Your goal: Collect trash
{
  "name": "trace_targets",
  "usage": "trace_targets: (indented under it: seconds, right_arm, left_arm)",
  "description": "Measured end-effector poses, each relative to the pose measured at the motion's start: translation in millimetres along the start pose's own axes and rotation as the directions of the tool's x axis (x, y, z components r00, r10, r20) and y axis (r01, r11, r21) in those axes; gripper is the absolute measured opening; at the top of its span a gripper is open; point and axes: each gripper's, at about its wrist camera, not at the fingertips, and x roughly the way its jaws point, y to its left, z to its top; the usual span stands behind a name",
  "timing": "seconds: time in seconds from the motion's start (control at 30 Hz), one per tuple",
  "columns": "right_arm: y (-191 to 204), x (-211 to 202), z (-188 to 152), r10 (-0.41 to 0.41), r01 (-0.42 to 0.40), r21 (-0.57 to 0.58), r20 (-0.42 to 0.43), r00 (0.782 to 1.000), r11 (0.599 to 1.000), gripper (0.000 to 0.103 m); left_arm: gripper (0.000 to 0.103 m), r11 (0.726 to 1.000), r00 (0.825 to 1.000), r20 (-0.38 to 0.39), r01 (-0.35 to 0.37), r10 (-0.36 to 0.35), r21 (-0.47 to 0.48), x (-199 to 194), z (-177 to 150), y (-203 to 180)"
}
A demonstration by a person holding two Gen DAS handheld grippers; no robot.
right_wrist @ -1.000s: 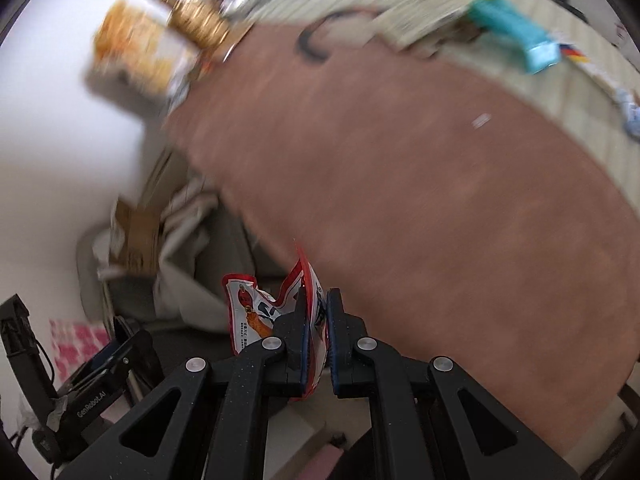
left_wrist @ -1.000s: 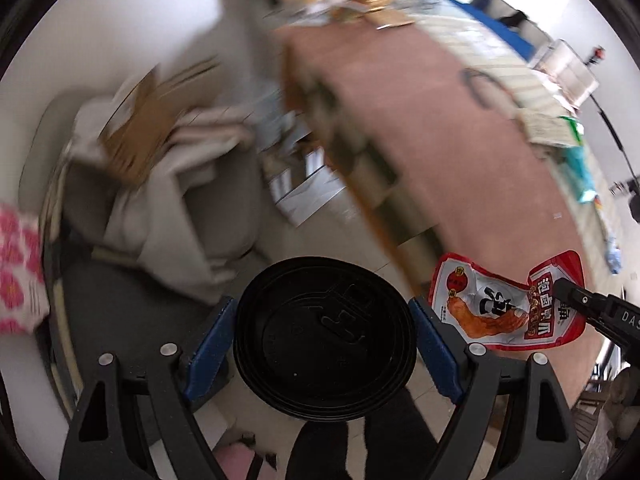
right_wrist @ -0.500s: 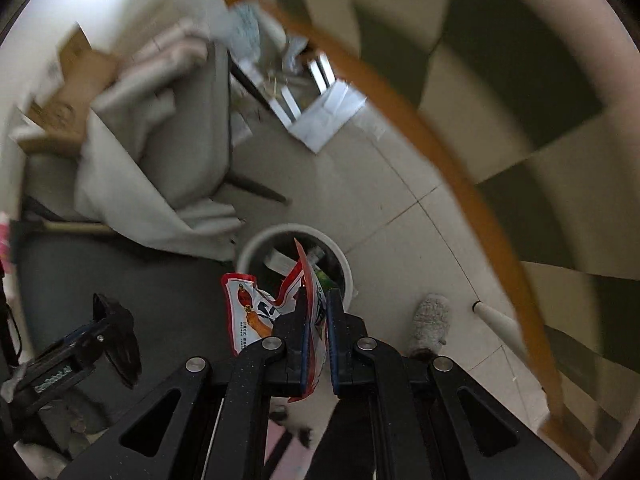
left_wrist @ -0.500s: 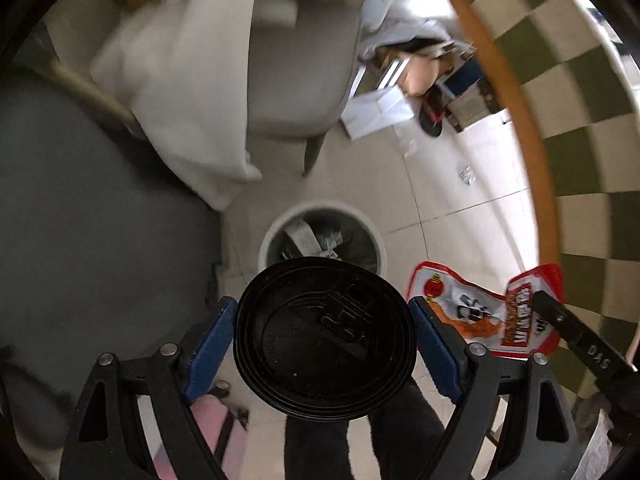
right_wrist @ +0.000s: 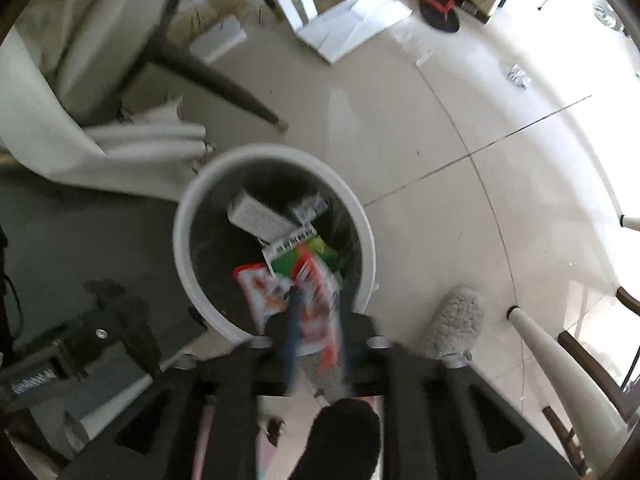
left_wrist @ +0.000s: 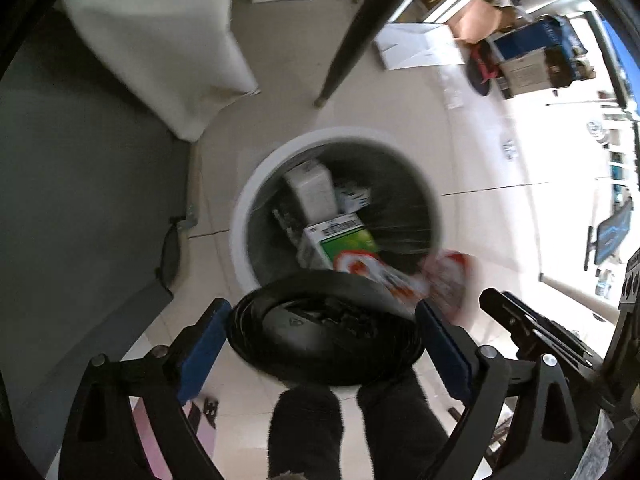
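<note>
Both grippers point steeply down over a white bin (left_wrist: pixel 240 224) that stands on pale floor tiles just ahead of the jaws. The left gripper (left_wrist: pixel 322 320) has its jaws opening; the black lid (left_wrist: pixel 324 340) sits tilted between the blue pads (left_wrist: pixel 202 344), and whether they press on it I cannot tell through the blur. The right gripper (right_wrist: pixel 316 316) is opening too, its jaws apart, with the red wrapper (right_wrist: pixel 308 300) loose between them, over the bin's near rim. Inside the bin lie a green carton (left_wrist: pixel 348 240) and white boxes (right_wrist: pixel 256 216).
</note>
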Motion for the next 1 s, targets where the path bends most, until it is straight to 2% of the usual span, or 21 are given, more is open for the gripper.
trace_targets:
  seconds: [0.03,0.07,0.1,0.17,0.23,0.4,0.6,0.8,1.0]
  right_arm:
    - [0.8,4.3,-0.7,-0.002,0.002,-0.009,-0.001,1.000,1.000,0.072]
    - [0.7,6.6,-3.2,-0.009,0.009,-0.022,0.000,1.000,1.000,0.081]
    - [2.3,8.7,-6.6,-0.026,0.026,-0.042,0.002,1.000,0.999,0.089]
    - [9.5,9.4,-11.2,-0.063,0.064,-0.076,0.006,0.998,0.995,0.091]
    - [15.1,8.1,-16.6,-0.079,0.079,-0.100,0.006,0.997,0.992,0.100]
    - [31.1,-8.6,-27.4,-0.122,0.127,-0.153,0.040,0.992,0.980,0.100]
    - [44.4,-44.9,-38.9,-0.129,0.137,-0.155,0.066,0.990,0.978,0.100]
    - [50.7,-103.1,-55.2,-0.123,0.137,-0.154,0.098,0.988,0.979,0.101]
    - [57.0,-180.5,-77.9,-0.118,0.140,-0.161,0.139,0.983,0.977,0.101]
  left_arm:
    - [0.093,1.000,1.000,0.007,-0.017,0.017,-0.001,0.0,-1.5,3.3]
    - [0.093,0.999,0.999,0.013,-0.038,0.038,-0.004,-1.1,-4.7,6.6]
    - [0.093,0.998,0.998,0.022,-0.056,0.056,-0.007,-3.4,-8.1,10.3]
    - [0.093,0.996,0.994,0.054,-0.091,0.092,-0.014,-9.8,-12.5,17.5]
    - [0.093,0.990,0.987,0.079,-0.143,0.143,-0.011,-15.6,-16.4,23.2]
    - [0.093,0.983,0.976,0.120,-0.181,0.183,-0.025,-37.5,-28.7,30.4]
    - [0.093,0.979,0.966,0.158,-0.204,0.205,-0.022,-75.6,-50.3,25.3]
    - [0.093,0.976,0.958,0.188,-0.217,0.218,-0.024,-126.6,-80.7,14.9]
    - [0.093,0.978,0.954,0.216,-0.207,0.206,-0.019,-188.3,-112.1,0.7]
